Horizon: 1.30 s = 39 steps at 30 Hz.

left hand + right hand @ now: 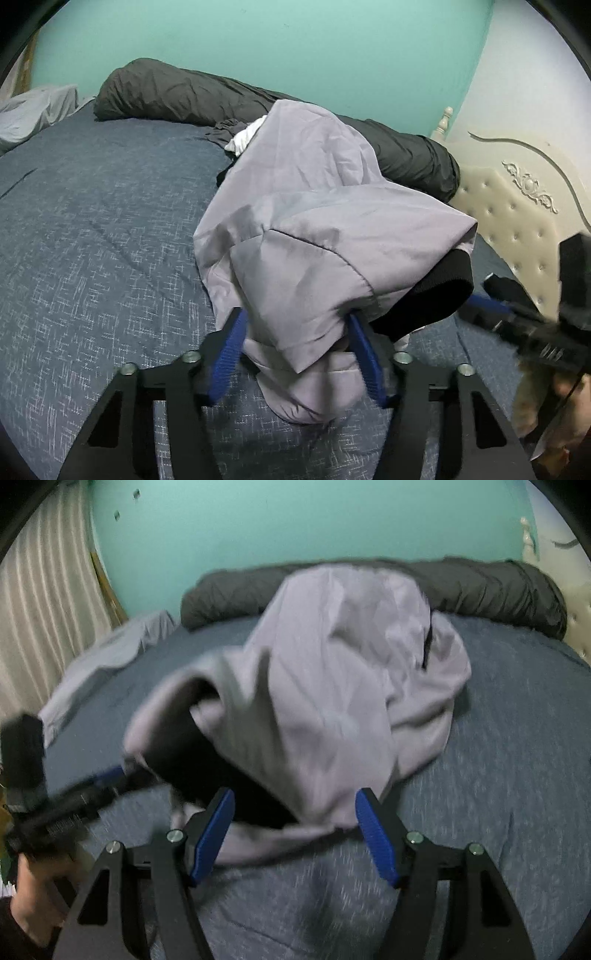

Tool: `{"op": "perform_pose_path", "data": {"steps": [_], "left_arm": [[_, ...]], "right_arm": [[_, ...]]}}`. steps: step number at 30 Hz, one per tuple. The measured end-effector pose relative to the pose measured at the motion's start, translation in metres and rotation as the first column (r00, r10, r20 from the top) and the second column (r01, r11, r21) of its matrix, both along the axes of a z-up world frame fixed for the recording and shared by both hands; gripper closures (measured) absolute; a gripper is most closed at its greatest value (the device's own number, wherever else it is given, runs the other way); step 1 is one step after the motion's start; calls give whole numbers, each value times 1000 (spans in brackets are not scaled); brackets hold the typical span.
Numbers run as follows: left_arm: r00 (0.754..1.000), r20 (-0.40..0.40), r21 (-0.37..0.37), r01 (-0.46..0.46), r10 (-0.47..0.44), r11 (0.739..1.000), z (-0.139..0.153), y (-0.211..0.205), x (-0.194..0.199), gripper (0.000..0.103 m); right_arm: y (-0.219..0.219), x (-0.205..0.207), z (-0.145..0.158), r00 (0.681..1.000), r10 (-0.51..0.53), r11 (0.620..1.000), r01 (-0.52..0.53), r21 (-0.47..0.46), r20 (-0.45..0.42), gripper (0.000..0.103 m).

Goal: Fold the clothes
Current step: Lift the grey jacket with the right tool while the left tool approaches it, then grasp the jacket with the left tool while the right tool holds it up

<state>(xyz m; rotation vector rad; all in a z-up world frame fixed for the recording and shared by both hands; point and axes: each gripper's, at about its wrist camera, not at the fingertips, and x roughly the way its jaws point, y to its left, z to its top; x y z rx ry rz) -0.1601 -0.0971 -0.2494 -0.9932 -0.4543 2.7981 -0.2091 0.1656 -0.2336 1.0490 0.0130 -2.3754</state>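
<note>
A lavender jacket [314, 206] with a black lining and a black ribbed cuff [443, 280] lies heaped on the blue-grey bed [92, 221]. In the left wrist view my left gripper [297, 350] has a bunched fold of the jacket filling the gap between its blue pads [225, 354], which press on it. My right gripper [295, 830] stands open just above the bed. The jacket's [332, 664] near edge lies between its fingers, with neither pad touching the cloth. Each gripper shows blurred at the edge of the other's view: the right gripper [517, 321], the left gripper [74, 801].
A dark grey rolled duvet [166, 92] lies along the teal wall behind the jacket. A pale sheet [33, 110] sits at the bed's far left corner. A cream tufted headboard [517, 206] stands on the right, a ribbed curtain [44, 609] on the left.
</note>
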Motion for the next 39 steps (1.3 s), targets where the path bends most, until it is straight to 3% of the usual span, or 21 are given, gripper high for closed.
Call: {"op": "perform_pose_path", "data": {"steps": [8, 12, 15, 17, 20, 26, 31, 39], "left_arm": [[1000, -6, -2, 19, -19, 1000, 1, -2, -3, 79], [1000, -8, -3, 14, -14, 1000, 0, -3, -5, 79], [1000, -2, 4, 11, -11, 1000, -2, -6, -6, 79], [1000, -2, 12, 11, -11, 1000, -2, -9, -6, 80], [1000, 1, 32, 20, -20, 999, -4, -12, -5, 85], [999, -12, 26, 30, -30, 999, 2, -12, 0, 99], [999, -40, 46, 15, -13, 999, 21, -17, 13, 100], [993, -115, 18, 15, -13, 1000, 108, -24, 42, 101]], "right_arm": [[-21, -30, -40, 997, -74, 989, 70, 132, 21, 31], [-23, -45, -52, 996, -79, 992, 74, 98, 52, 31], [-30, -47, -55, 998, -29, 997, 25, 72, 60, 52], [-30, -50, -57, 998, -14, 998, 10, 63, 66, 78], [-26, -52, -57, 998, -11, 999, 8, 39, 59, 98], [-12, -36, -17, 999, 3, 1000, -3, 7, -38, 101], [4, -21, 43, 992, 10, 1000, -13, -25, -122, 101], [34, 2, 154, 968, -25, 997, 6, -78, -250, 101]]}}
